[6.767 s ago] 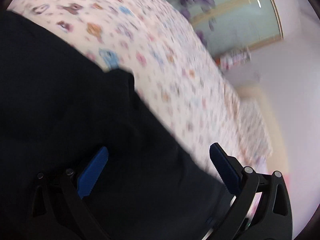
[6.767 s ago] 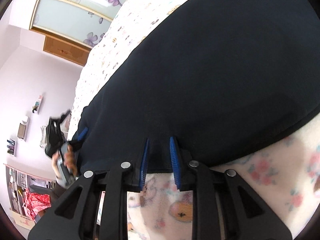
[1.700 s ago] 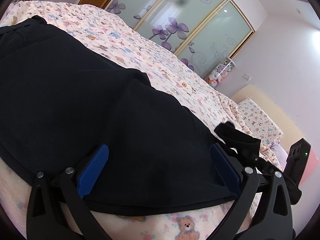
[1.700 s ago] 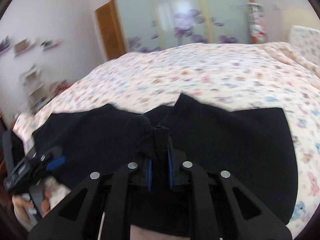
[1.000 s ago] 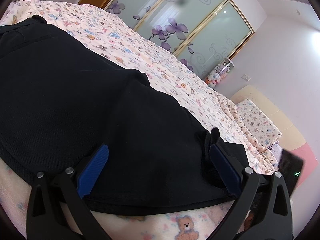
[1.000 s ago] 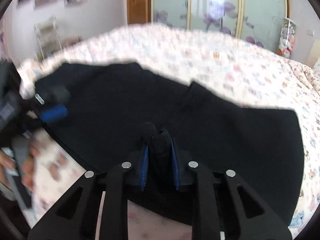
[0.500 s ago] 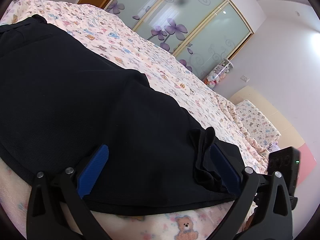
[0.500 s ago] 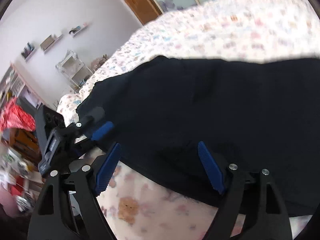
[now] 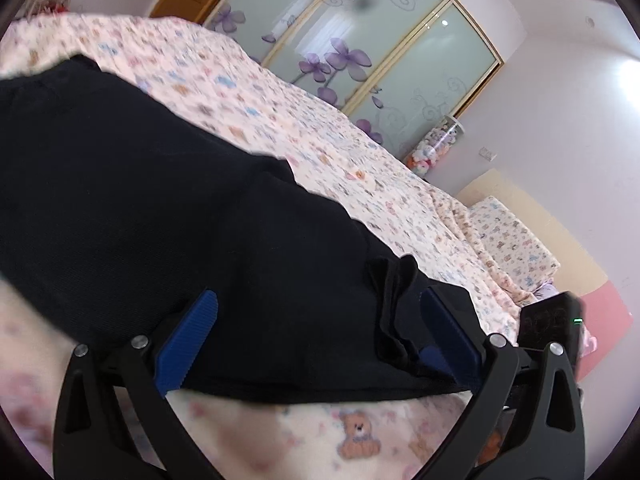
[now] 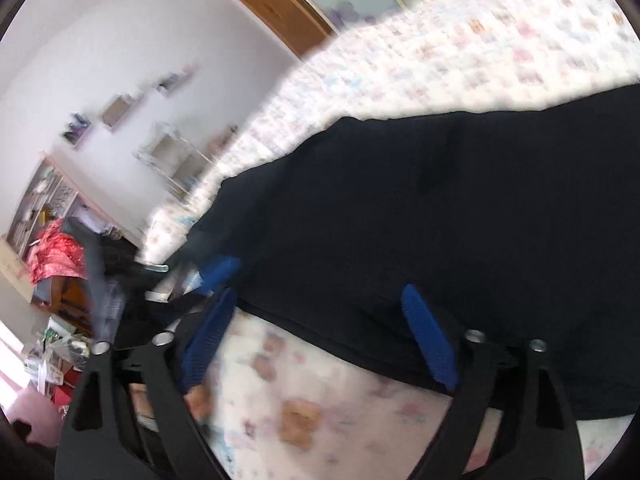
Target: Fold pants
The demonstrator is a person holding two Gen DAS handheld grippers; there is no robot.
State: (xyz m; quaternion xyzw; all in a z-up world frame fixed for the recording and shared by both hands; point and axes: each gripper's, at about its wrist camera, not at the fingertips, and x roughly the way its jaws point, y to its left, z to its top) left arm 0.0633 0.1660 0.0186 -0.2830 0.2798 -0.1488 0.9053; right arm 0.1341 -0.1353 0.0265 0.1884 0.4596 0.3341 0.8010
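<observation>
The black pants (image 9: 168, 208) lie spread on a bed with a pink bear-print cover (image 9: 320, 152). My left gripper (image 9: 320, 344) is open and empty, its blue pads straddling the near edge of the pants. A bunched fold of black cloth (image 9: 394, 312) stands up just inside its right pad. In the right wrist view the pants (image 10: 460, 208) fill the upper right. My right gripper (image 10: 320, 344) is open and empty over the near hem. The left gripper's blue pad (image 10: 218, 272) shows just to its left.
Sliding wardrobe doors with purple flowers (image 9: 352, 64) stand behind the bed. A pillow (image 9: 512, 240) lies at the far right. Shelves and clutter (image 10: 48, 248) line the wall on the left of the right wrist view. The bed edge (image 10: 296, 412) is close below my grippers.
My right gripper opened and let go of the bunched cloth, which now rests on the pants near my left gripper. Both views have shifted and blurred slightly.
</observation>
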